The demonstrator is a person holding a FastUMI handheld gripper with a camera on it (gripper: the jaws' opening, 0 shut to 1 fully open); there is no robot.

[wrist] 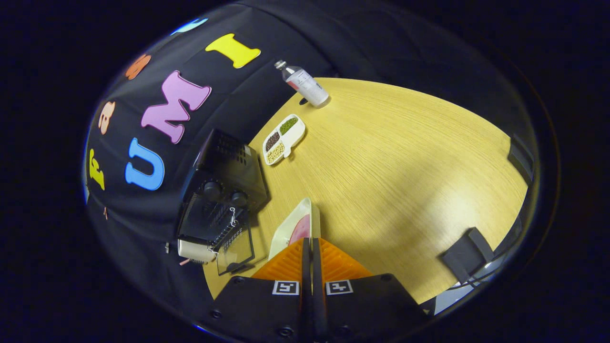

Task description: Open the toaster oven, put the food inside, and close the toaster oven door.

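Gripper view: gripper [312, 240], orange fingers [286, 262] pressed together on the rim of a cream plate [298, 224] (pink food [301, 229] on it); toaster oven [221, 200] ahead-left, door [236, 247] down; sectioned dish [284, 138] and bottle [305, 85] beyond, on the wooden table [405, 181].

A hand-held gripper [312, 245] with orange fingers [286, 262] is seen from above a light wooden bench [405, 181]. The fingers are pressed together on the rim of a cream plate [293, 226] carrying pink food [301, 229]. Beside the plate, a black toaster oven [221, 190] is shown with its glass door [236, 250] folded down. Farther off, a divided tray of beans [284, 138] and a bottle [302, 83] are set.
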